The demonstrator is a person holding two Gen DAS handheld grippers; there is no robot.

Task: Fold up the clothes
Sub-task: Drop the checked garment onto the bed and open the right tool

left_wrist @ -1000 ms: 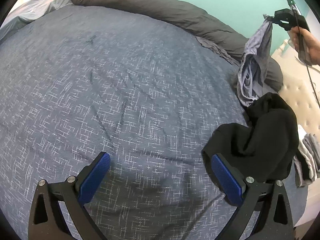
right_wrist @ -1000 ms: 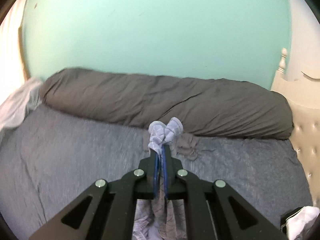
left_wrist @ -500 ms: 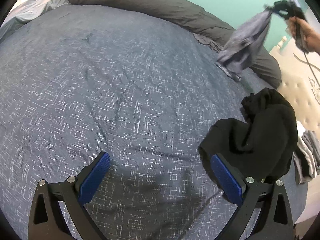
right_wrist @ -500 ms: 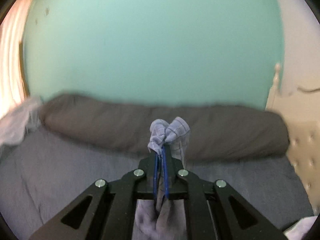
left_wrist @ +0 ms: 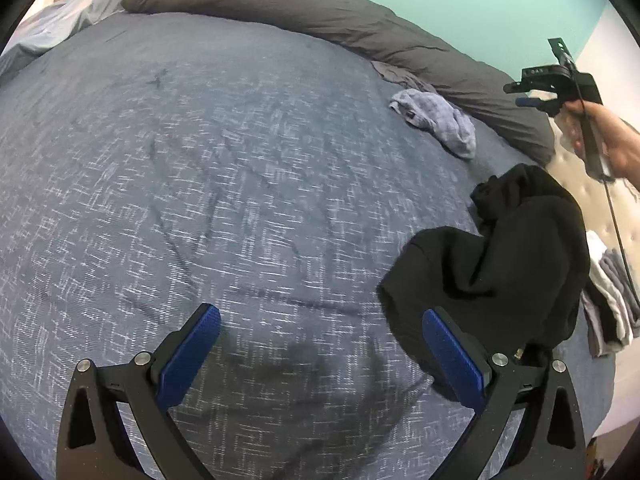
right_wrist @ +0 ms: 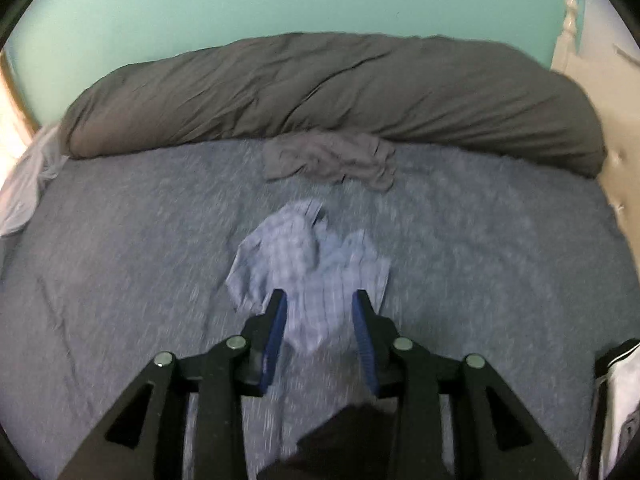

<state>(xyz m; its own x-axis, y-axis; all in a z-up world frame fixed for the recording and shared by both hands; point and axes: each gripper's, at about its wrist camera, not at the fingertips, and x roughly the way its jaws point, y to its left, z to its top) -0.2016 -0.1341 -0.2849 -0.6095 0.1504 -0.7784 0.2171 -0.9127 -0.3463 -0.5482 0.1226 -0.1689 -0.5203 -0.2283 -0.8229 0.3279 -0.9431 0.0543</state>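
Observation:
A light blue checked garment (left_wrist: 436,122) lies crumpled on the blue bedspread (left_wrist: 200,160) near the far side. It also shows in the right wrist view (right_wrist: 308,264), lying on the bed beyond my right gripper (right_wrist: 320,300), which is open and empty above it. The right gripper (left_wrist: 528,94) shows in the left wrist view, held in a hand at the far right. My left gripper (left_wrist: 320,344) is open and empty low over the bedspread. A black garment (left_wrist: 504,264) lies heaped right beside its right finger (left_wrist: 452,360).
A long dark grey rolled duvet (right_wrist: 340,92) lies along the far edge under a teal wall. A grey garment (right_wrist: 332,158) lies in front of it. Folded grey and white clothes (left_wrist: 612,300) are stacked at the right bed edge. A cream tufted headboard (right_wrist: 620,180) stands right.
My right gripper has opened and let go of the light blue garment, which has dropped from the air onto the bed. The left gripper has stayed open over the bedspread.

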